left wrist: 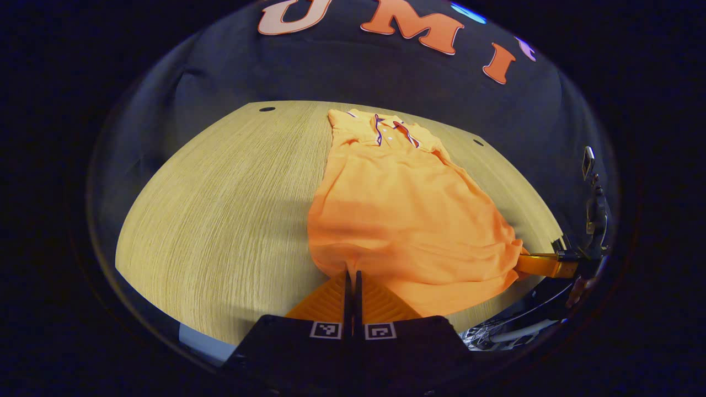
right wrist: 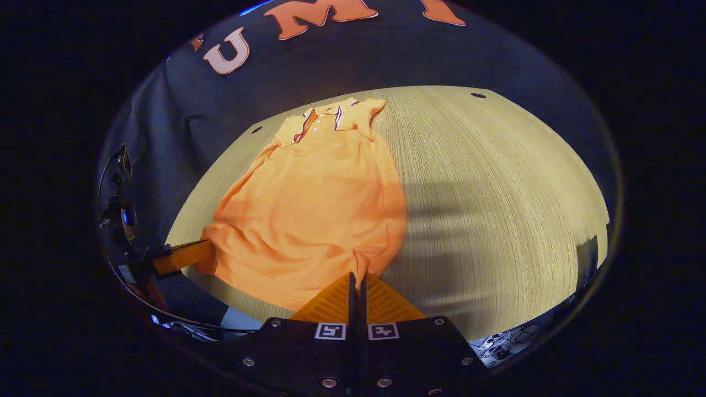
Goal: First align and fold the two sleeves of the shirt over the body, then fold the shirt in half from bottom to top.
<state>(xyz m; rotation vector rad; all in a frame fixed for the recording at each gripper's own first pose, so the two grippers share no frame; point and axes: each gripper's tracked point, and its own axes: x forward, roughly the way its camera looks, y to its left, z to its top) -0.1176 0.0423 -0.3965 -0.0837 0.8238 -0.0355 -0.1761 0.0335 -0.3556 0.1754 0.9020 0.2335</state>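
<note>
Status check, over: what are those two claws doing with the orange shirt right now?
Left gripper and right gripper each shut on the shirt hem corners. Sleeves already folded in. Table ahead unobstructed.

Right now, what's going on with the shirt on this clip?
A person holds two tongs, each pinching a corner of the bottom hem of an orange polo shirt lying on a wooden table. The left tongs grip one corner, the right tongs the other. The sleeves look already folded in, with the collar at the far end. The bottom-to-top fold appears about to begin.
</note>
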